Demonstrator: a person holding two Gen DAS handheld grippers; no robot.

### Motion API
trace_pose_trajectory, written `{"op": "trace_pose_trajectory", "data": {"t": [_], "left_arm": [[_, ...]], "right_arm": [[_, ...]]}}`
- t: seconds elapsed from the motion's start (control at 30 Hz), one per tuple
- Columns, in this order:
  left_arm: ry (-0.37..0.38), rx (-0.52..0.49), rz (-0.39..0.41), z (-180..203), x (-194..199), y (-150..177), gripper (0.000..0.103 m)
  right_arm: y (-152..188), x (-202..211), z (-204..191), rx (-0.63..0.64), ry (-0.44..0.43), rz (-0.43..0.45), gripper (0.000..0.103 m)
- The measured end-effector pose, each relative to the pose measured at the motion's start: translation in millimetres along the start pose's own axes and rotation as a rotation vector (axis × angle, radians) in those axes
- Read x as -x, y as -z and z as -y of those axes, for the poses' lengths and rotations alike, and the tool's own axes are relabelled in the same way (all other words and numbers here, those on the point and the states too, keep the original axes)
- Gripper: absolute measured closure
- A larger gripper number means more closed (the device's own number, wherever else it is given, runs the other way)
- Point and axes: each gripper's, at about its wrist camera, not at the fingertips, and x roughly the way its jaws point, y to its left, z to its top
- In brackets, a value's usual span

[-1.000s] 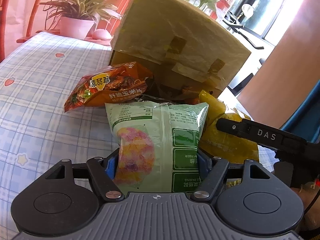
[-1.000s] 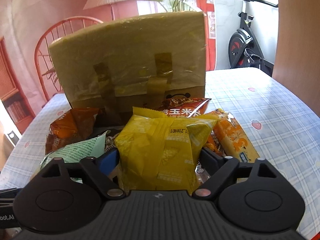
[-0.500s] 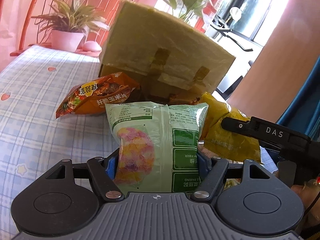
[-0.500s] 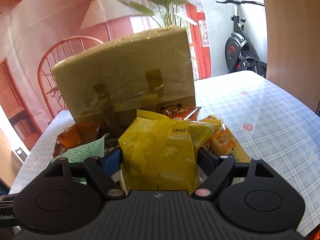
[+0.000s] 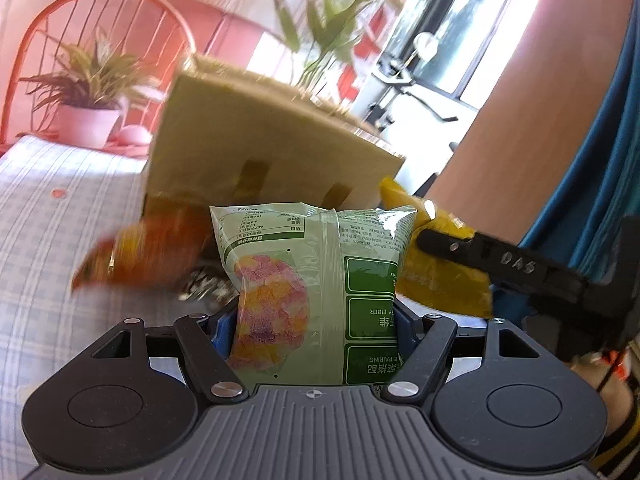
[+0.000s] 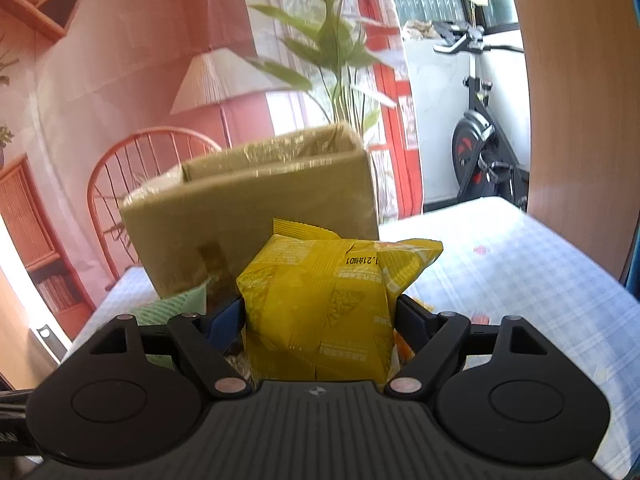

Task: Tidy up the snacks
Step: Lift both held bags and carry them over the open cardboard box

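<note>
My left gripper (image 5: 314,322) is shut on a pale green snack bag (image 5: 316,292), held upright above the table. My right gripper (image 6: 320,314) is shut on a yellow snack bag (image 6: 320,304), also lifted. In the left wrist view the yellow bag (image 5: 440,276) and a finger of the right gripper (image 5: 500,260) show at the right. A tall cardboard box (image 6: 256,216) stands just beyond both bags, its open top visible in the right wrist view. An orange snack bag (image 5: 148,256) lies blurred at the foot of the box (image 5: 264,156). A corner of the green bag (image 6: 176,306) shows at the left in the right wrist view.
The table has a blue checked cloth (image 6: 520,272). A red wire chair (image 5: 100,40) and a potted plant (image 5: 88,92) stand behind it on the left. An exercise bike (image 6: 480,148) stands at the back right, beside a wooden panel (image 6: 580,120).
Both grippers have risen with their bags, so the box looks lower and its open top has come into view. The snacks on the table have dropped lower in the views.
</note>
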Motion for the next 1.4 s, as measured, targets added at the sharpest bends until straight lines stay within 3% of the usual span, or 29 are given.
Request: {"op": "trace_pose_trajectory", "data": {"t": [0.17, 0.33, 0.57, 0.8, 1.1, 1.4], "left_arm": [[0.015, -0.014, 0.014, 8, 2, -5, 0.028], [-0.021, 0.011, 0.026, 0, 4, -20, 0.028], [-0.074, -0.006, 0.121, 1, 28, -67, 0.028], [-0.116, -0.063, 0.212, 13, 52, -115, 0.028], [-0.182, -0.080, 0.150, 6, 28, -175, 0.028], [-0.256, -0.193, 0.075, 4, -49, -224, 0.028]], "right_arm": [[-9, 4, 1, -0.003, -0.008, 0.025, 0.021], [-13, 5, 3, -0.010, -0.019, 0.028, 0.021], [-32, 9, 2, -0.008, -0.052, 0.054, 0.021], [-73, 16, -5, 0.020, -0.111, 0.118, 0.021], [-117, -6, -17, 0.096, -0.159, 0.119, 0.021], [-153, -70, -19, 0.193, -0.141, 0.083, 0.021]]}}
